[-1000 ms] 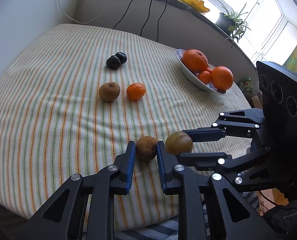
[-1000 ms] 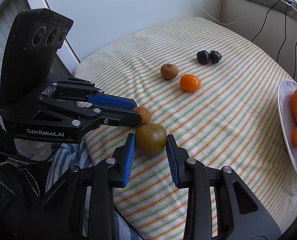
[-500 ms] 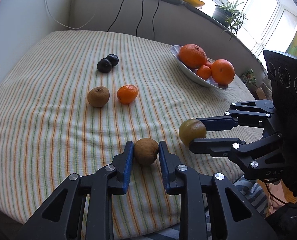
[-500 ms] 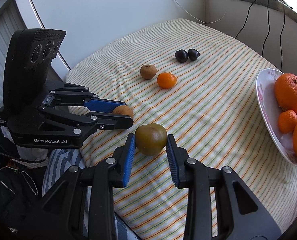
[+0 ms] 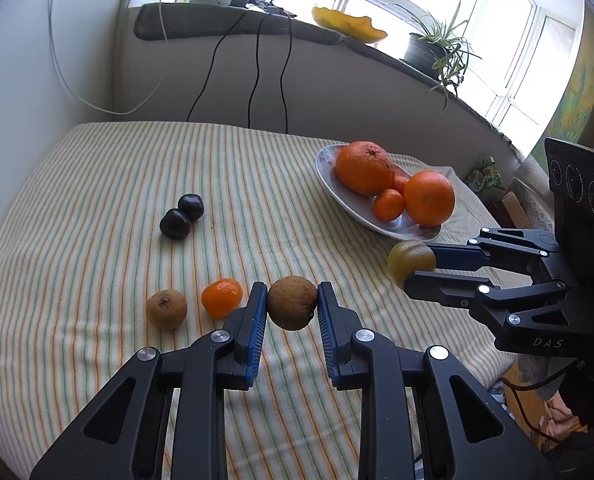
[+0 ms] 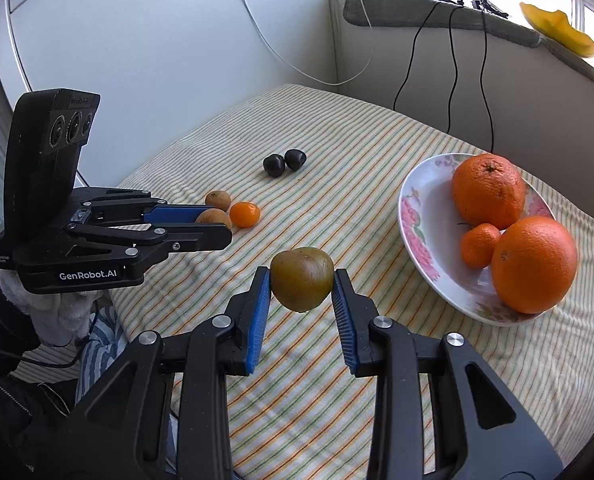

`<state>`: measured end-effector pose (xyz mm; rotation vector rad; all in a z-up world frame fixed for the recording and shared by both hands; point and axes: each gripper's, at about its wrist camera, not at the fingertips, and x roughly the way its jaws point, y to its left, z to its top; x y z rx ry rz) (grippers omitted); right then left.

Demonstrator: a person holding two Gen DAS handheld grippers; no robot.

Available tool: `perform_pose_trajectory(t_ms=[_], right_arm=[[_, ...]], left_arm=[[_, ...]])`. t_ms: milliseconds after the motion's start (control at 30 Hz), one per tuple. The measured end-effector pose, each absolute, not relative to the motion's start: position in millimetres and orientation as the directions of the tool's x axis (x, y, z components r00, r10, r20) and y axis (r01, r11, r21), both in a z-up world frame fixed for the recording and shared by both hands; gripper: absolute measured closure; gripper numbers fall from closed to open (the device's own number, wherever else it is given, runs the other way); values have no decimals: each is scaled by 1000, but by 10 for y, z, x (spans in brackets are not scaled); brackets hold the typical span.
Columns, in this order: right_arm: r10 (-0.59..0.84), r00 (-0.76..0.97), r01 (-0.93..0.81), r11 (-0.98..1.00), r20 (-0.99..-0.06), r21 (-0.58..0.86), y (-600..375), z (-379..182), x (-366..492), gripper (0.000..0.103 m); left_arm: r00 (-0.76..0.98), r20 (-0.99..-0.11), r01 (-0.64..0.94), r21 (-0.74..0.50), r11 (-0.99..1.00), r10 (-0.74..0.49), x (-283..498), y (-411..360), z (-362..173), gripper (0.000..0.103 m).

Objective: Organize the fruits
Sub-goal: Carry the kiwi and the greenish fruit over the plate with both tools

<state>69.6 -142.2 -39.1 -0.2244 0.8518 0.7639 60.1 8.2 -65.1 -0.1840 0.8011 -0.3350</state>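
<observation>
Roughly midway: left gripper (image 5: 292, 304) clamped on kiwi (image 5: 292, 302), right gripper (image 6: 302, 292) clamped on greenish-brown fruit (image 6: 302, 284), possibly another kiwi, both lifted above striped tablecloth (image 5: 97, 184). Oranges and tangerines already in plate (image 6: 421, 216) by right edge. Loose mid-cloth: tangerine (image 5: 221, 297), kiwi (image 5: 166, 309), two plums (image 5: 181, 216).

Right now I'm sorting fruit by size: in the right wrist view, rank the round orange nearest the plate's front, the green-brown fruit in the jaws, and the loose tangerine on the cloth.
1. Round orange
2. Green-brown fruit, though it sits closest to the camera, so it looks bigger than it is
3. Loose tangerine, farther away, clearly smallest
</observation>
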Motion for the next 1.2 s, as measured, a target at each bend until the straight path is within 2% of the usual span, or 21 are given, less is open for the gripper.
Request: perform_pose_trajectory(t_ms=[367, 1200], right_arm=[[462, 509, -592, 800, -726, 94, -1693, -335, 994, 70], [432, 523, -562, 823, -735, 85, -1762, -437, 1336, 70]], left_arm=[[655, -635, 290, -289, 912, -409, 1073, -184, -514, 79], [605, -662, 347, -280, 895, -442, 1606, -537, -581, 79]])
